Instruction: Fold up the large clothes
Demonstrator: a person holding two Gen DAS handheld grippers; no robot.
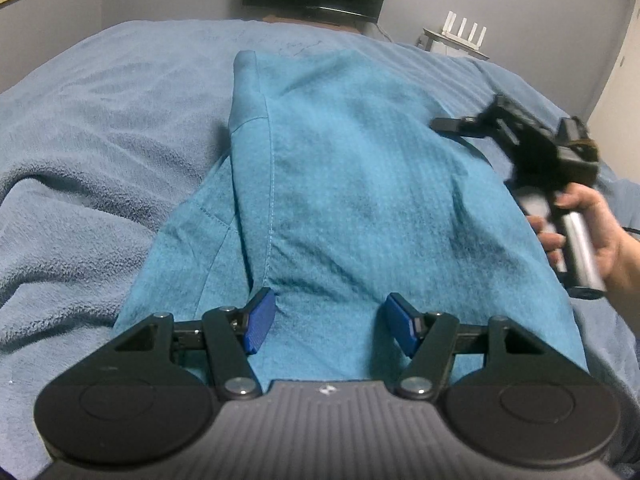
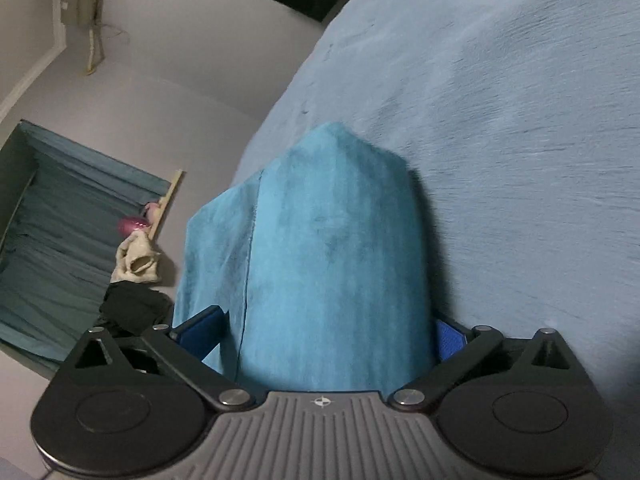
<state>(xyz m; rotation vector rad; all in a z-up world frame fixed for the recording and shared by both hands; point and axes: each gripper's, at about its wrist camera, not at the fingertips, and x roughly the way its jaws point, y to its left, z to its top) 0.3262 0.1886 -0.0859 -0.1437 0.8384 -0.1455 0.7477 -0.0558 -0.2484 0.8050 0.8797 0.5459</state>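
Teal garment is lying mid-frame across the blue bed. Left tongs are hovering spread over its near edge; right tongs are gripping a lifted fold. Probably mid-fold; next, carrying that flap across and laying it flat.

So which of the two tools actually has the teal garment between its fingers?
The right tool: the teal garment fills the gap between its blue pads. The left tool is open over the cloth, gripping nothing.
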